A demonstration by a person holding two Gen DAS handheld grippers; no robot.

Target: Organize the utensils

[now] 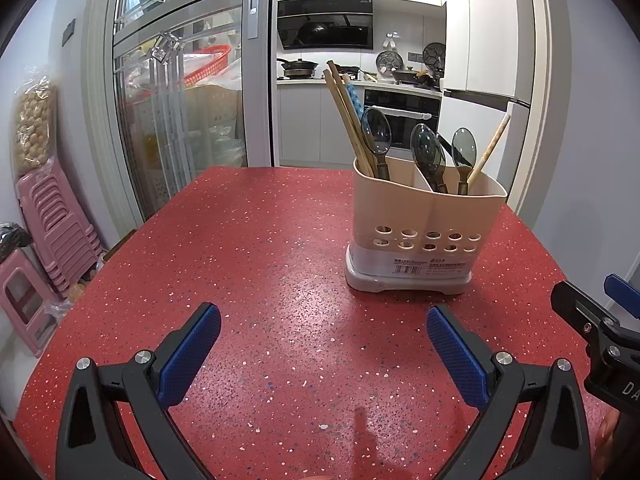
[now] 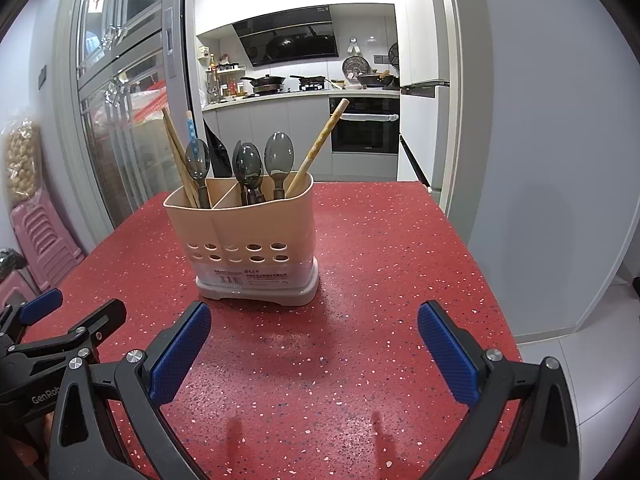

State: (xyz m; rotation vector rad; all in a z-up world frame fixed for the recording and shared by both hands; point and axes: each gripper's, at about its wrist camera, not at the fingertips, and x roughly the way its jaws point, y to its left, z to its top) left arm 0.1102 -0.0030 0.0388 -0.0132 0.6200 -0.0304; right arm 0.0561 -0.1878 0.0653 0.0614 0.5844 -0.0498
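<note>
Room: a red speckled counter (image 1: 248, 248) before a glass sliding door, with a kitchen beyond; everything below is placed relative to the beige utensil holder (image 1: 424, 220).
Left of holder: pink stools (image 1: 52, 224) stacked on the floor past the counter edge.
Left gripper (image 1: 324, 344): jaws wide apart, holding nothing; the holder lies ahead and to its right.
Holder: upright, two compartments; left one has wooden chopsticks (image 1: 346, 116) and a grey spoon (image 1: 376, 128), right one has more spoons (image 1: 428, 152) and one pale chopstick (image 1: 490, 148) leaning right. All long axes near vertical.
Right gripper (image 2: 316, 340): jaws wide apart, empty; the holder lies ahead, slightly left, seemingly nearer this one.
Judgement: the stray items need regrouping; which comes first is unclear.
</note>
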